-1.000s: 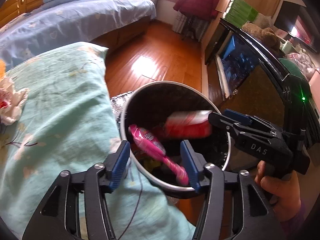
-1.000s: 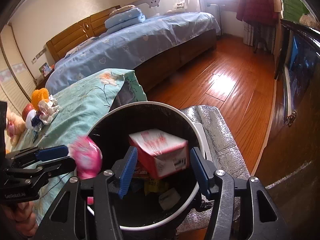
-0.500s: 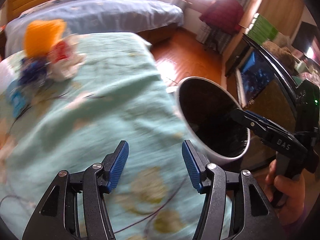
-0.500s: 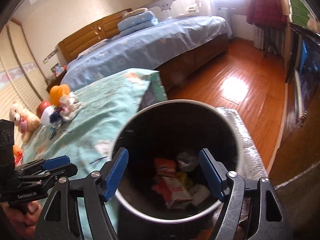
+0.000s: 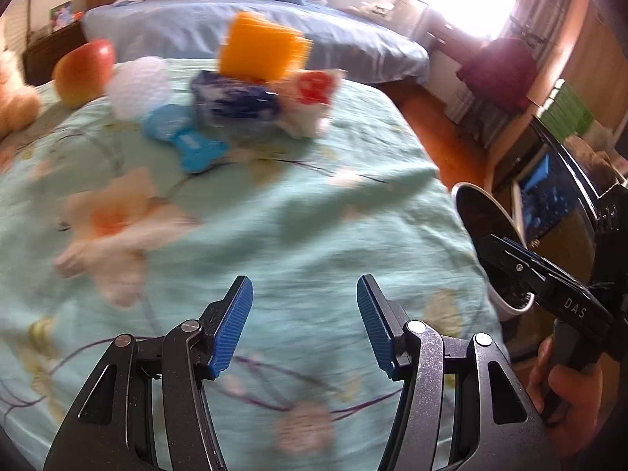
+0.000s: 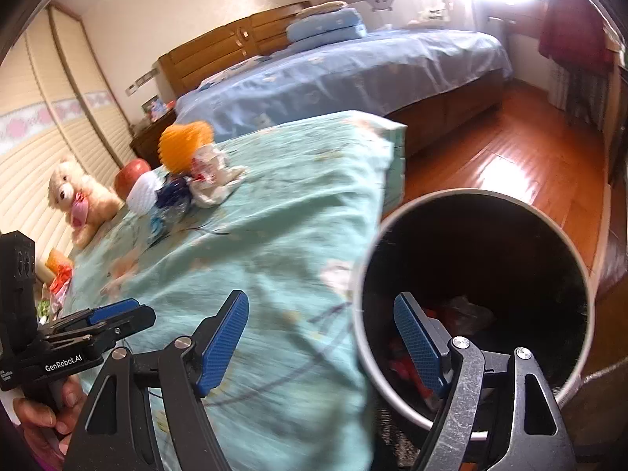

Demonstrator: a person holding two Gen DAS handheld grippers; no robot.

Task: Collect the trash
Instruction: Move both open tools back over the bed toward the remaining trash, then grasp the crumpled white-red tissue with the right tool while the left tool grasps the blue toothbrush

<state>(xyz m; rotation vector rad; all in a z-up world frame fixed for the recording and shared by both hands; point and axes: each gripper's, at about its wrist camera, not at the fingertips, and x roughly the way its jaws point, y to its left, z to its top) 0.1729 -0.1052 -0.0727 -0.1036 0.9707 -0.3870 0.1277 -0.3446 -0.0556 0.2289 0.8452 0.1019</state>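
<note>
Bin (image 6: 475, 212) upright, mouth upward

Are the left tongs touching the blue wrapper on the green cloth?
Apart. In the left wrist view the left tongs stand open and empty, with bare green cloth before the blue wrapper.

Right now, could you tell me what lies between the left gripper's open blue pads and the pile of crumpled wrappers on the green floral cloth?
Only bare green floral cloth; the left wrist view shows nothing between the left gripper and the wrapper pile.

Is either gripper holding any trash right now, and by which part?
Nothing is held. The left gripper and right gripper both stand open and empty; the right one's jaws have just been opening.
</note>
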